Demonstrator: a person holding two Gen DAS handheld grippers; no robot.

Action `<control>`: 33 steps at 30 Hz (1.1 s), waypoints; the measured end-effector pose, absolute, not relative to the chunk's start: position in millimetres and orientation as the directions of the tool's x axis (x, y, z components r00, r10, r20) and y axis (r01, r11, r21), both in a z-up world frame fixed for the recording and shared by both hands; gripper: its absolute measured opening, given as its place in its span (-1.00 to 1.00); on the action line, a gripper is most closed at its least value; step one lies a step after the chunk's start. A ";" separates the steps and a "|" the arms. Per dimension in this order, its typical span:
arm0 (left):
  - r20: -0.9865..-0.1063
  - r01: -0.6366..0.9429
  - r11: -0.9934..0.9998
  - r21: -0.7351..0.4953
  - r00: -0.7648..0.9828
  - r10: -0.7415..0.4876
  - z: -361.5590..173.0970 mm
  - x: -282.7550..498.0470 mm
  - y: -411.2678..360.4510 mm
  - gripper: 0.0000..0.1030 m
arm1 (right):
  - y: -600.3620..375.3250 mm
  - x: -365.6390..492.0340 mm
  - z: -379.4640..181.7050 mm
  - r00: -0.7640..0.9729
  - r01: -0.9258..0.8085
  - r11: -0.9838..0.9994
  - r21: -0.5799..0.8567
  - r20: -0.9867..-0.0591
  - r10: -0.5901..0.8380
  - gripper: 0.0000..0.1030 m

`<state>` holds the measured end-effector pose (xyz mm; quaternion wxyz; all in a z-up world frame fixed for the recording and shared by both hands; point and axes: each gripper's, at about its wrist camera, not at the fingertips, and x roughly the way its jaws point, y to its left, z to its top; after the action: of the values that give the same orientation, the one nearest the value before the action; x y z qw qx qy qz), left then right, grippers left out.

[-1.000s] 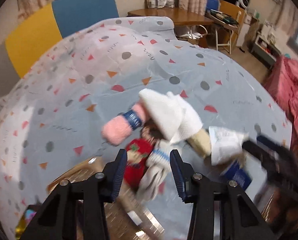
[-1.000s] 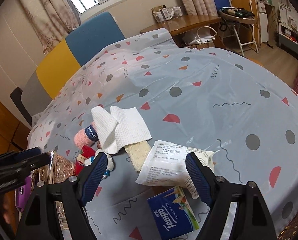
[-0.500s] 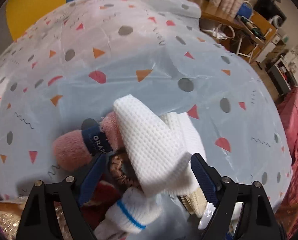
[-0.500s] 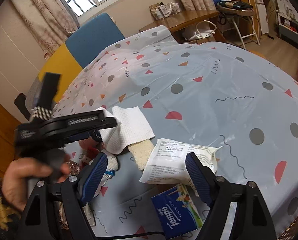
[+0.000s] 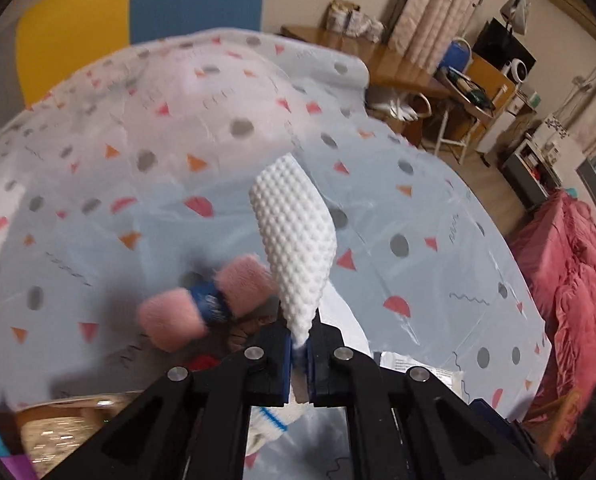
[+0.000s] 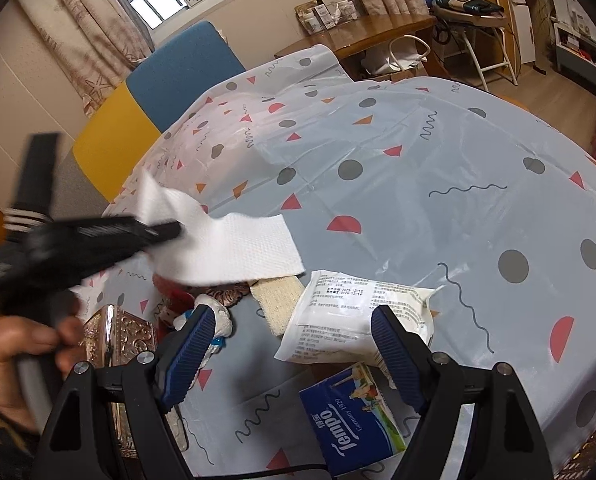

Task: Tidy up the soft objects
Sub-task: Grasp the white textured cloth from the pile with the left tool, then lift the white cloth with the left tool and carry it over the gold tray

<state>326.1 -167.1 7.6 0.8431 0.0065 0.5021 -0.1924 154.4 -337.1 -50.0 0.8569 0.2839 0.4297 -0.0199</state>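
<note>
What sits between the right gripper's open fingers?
In the right wrist view, a white printed plastic packet lies between the right gripper's fingers, with a blue Tempo tissue pack nearer the camera.

Tablecloth [image 6: 418, 168] bare beyond pile; white packet [image 6: 358, 320], tissue pack [image 6: 350, 424] crowd near edge.

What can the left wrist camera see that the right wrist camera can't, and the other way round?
Only the left wrist view shows the pink fluffy roll with its blue band, and the left gripper shut on the cloth's edge up close.

Only the right wrist view shows the open right gripper, the Tempo tissue pack, the white packet, the ornate box and the hand holding the left gripper.

Both show the white cloth and the patterned tablecloth.
</note>
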 end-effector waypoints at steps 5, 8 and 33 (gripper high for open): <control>-0.826 0.297 0.942 -0.160 0.482 -0.292 37.8 331.8 -138.4 -0.90 | -336.5 155.6 -52.1 0.619 0.290 0.845 0.450 -0.761 0.193 0.59; -0.808 0.249 0.956 -0.153 0.526 -0.267 55.6 337.1 -111.3 -0.90 | -335.1 156.8 -52.6 0.614 0.290 0.851 0.439 -0.767 0.186 0.59; -0.648 -0.111 0.974 -0.200 0.760 -0.046 126.8 204.6 187.0 -0.90 | -294.6 170.3 -65.1 0.508 0.162 0.908 0.387 -0.821 0.260 0.59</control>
<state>204.6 187.0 126.8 0.9313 -0.1136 0.3456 0.0173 170.3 -294.6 -65.1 0.8419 0.2127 0.4951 0.0291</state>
